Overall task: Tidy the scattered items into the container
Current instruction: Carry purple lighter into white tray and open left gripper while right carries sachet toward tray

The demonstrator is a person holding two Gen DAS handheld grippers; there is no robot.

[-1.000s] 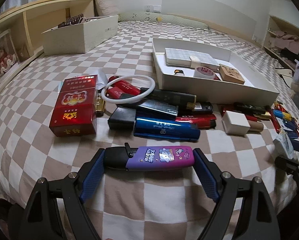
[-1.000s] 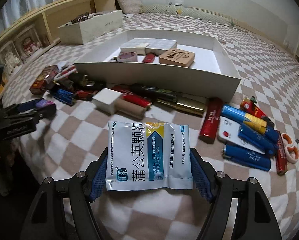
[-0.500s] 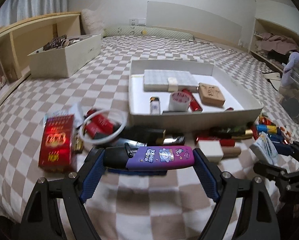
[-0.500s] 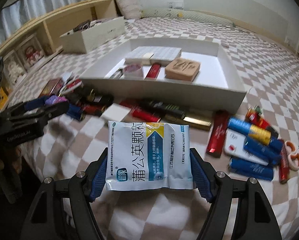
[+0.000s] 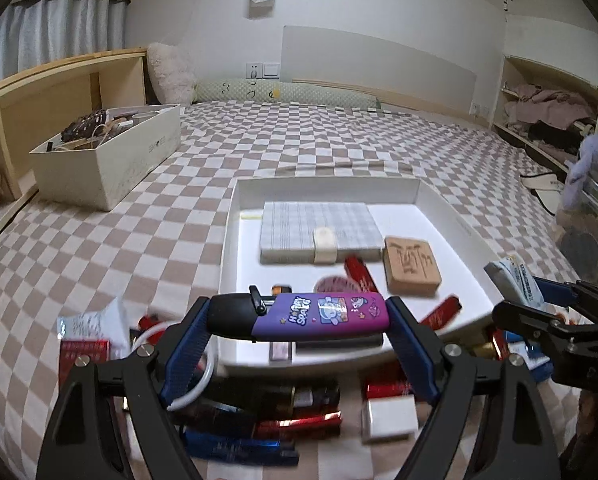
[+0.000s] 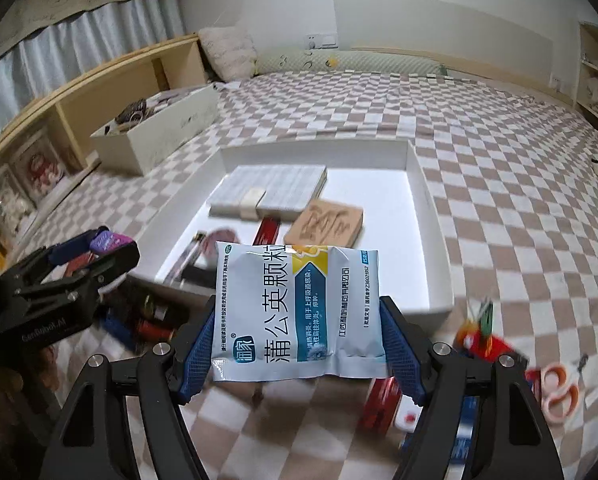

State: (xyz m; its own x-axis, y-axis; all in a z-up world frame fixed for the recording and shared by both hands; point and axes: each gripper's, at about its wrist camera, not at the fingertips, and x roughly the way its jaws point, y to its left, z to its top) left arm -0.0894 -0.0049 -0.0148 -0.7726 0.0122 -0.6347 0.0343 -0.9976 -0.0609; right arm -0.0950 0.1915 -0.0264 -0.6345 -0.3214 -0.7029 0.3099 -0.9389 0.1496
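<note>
My left gripper [image 5: 299, 318] is shut on a purple lighter with a black end [image 5: 303, 316], held crosswise above the near wall of the white tray [image 5: 227, 248]. My right gripper [image 6: 297, 338] is shut on a white and blue medicine sachet [image 6: 297, 312], held in the air before the same tray [image 6: 431, 236]. In the tray lie a checked notebook [image 5: 319, 230], a brown block [image 5: 411, 266], a tape roll [image 5: 333, 283] and red lighters. Each gripper shows at the edge of the other's view, the left gripper [image 6: 99, 246] at left, the right gripper [image 5: 539, 292] at right.
Loose lighters and small boxes [image 5: 295, 412] lie on the checked bedspread before the tray, with a red carton [image 5: 83, 360] at left. Scissors [image 6: 559, 392] and more lighters lie at right. A cream storage box [image 5: 107, 152] stands far left beside a wooden shelf.
Both grippers have risen and moved forward toward the white tray, each keeping its item. The tray's inside now shows from above in both views.
</note>
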